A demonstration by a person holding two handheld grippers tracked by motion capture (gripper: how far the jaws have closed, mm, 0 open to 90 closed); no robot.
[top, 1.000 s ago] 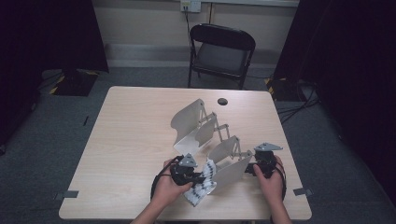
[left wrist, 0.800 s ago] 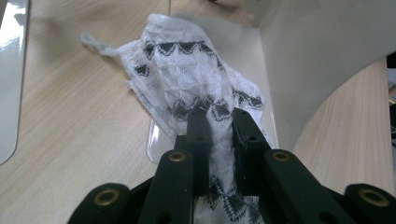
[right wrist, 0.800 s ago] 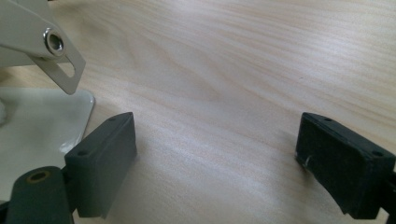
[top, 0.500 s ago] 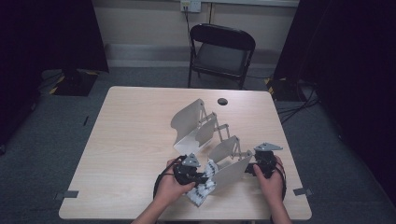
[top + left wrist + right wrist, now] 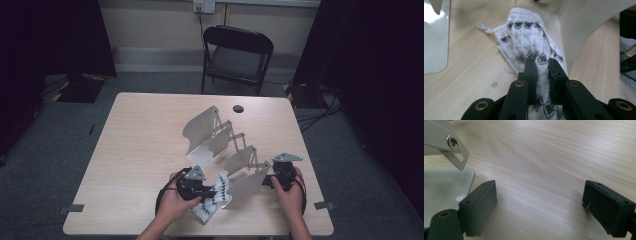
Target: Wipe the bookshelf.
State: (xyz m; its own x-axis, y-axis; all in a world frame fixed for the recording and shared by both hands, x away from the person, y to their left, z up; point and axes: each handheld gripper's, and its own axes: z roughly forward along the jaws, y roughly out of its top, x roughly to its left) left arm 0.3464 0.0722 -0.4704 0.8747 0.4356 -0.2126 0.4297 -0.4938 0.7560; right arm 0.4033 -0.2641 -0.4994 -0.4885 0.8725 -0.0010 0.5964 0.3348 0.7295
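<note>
A white cloth with black triangle bands (image 5: 216, 196) lies bunched at the table's front, against the near panel (image 5: 248, 184) of a grey hinged folding board (image 5: 207, 134). My left gripper (image 5: 206, 190) is shut on this cloth; in the left gripper view the fabric (image 5: 525, 37) is pinched between the pads at the left gripper (image 5: 541, 63) and spreads out ahead, beside the grey panel (image 5: 584, 22). My right gripper (image 5: 268, 181) stands open at the panel's right edge. In its own view the right gripper (image 5: 539, 197) holds nothing over bare wood, with the panel (image 5: 441, 187) by its left pad.
The folding board's far panels stand up near the table's middle, joined by metal links (image 5: 452, 143). A small black disc (image 5: 238, 108) lies at the far edge. A black folding chair (image 5: 239, 50) stands behind the table. Dark curtains flank the room.
</note>
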